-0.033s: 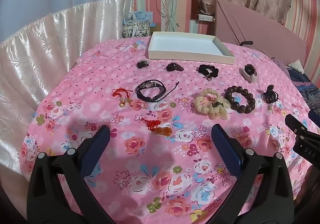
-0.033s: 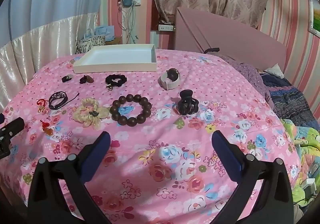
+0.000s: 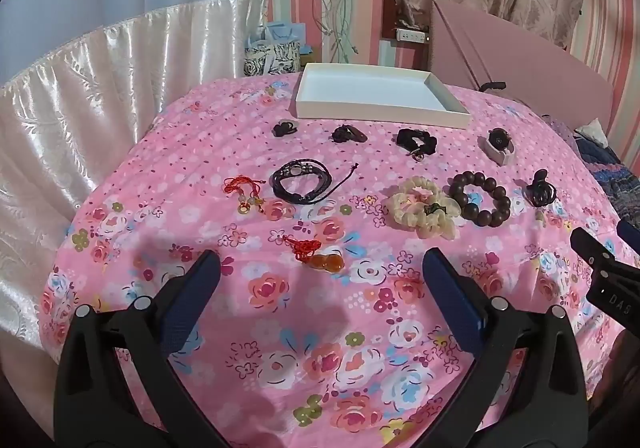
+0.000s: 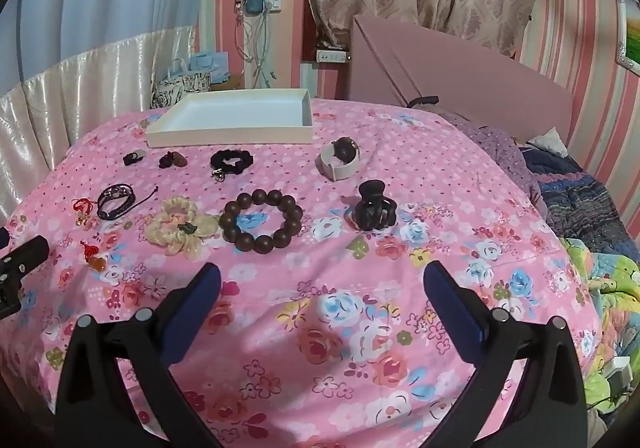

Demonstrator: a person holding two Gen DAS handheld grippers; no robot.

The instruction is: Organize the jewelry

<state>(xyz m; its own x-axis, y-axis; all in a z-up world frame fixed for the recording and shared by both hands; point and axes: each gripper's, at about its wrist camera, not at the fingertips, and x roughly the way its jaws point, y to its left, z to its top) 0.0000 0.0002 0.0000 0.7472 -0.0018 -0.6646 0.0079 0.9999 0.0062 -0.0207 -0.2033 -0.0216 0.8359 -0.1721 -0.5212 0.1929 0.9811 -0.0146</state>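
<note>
Both grippers hovering empty, jaws wide open — left gripper [image 3: 320,280] near the amber pendant [image 3: 326,262], right gripper [image 4: 322,290] near the bead bracelet [image 4: 261,219] — white tray [image 4: 236,137] sitting far.

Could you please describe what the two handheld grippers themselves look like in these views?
Both the left gripper and right gripper have black plastic frames with silver round fasteners and two dark blue textured fingers. Seen from the left view, the right gripper's side bears white lettering, apparently "DAS". No cables or sleeves show.

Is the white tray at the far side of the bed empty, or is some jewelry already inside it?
Empty. The white tray shows only its bare white floor in both views; the wooden bead bracelet and other pieces lie outside it.
</note>
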